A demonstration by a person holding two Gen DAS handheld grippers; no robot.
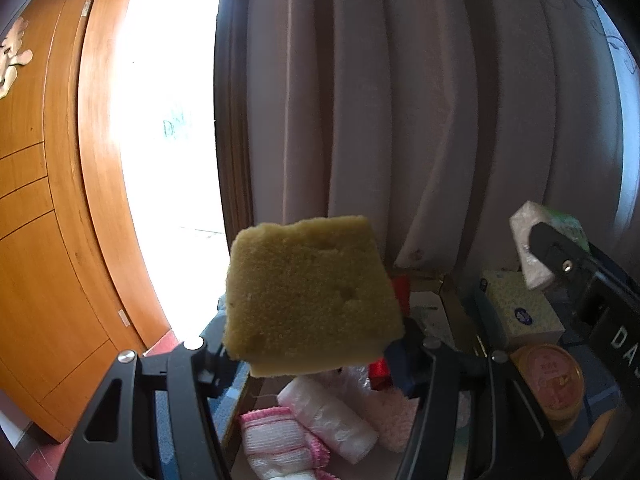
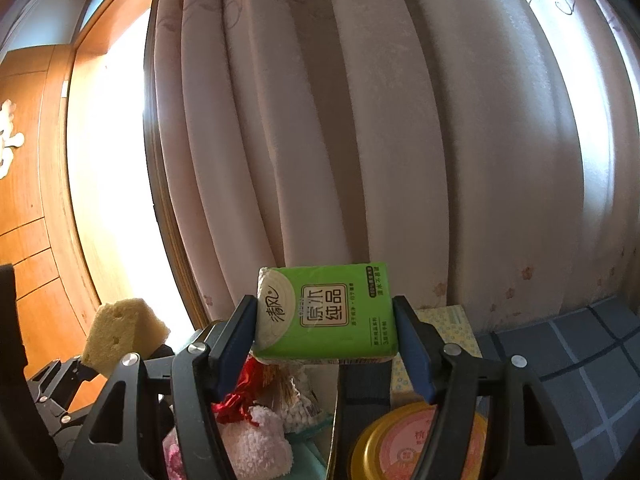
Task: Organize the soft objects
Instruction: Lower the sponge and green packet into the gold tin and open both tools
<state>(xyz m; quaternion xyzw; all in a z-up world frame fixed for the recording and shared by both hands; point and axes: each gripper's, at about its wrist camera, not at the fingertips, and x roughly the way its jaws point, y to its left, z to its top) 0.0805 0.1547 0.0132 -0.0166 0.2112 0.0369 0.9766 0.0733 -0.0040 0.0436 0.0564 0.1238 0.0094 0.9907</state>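
Observation:
My left gripper (image 1: 310,346) is shut on a yellow sponge (image 1: 310,296) and holds it up in the air above a cardboard box (image 1: 240,404); the sponge also shows at the left of the right wrist view (image 2: 120,330). My right gripper (image 2: 325,334) is shut on a green tissue pack (image 2: 326,314), raised in front of the curtain; the pack and gripper show at the right of the left wrist view (image 1: 536,248). Below, the box holds a pink-edged white cloth (image 1: 276,440), a white roll (image 1: 328,420) and a fluffy pink item (image 2: 256,444).
A pale tissue box (image 1: 520,312) and a round tin with a gold rim and pink lid (image 1: 552,380) sit at the right on a blue checked cloth (image 2: 580,360). Pink curtains (image 2: 360,140) hang close behind. A wooden door (image 1: 48,240) and a bright doorway are at the left.

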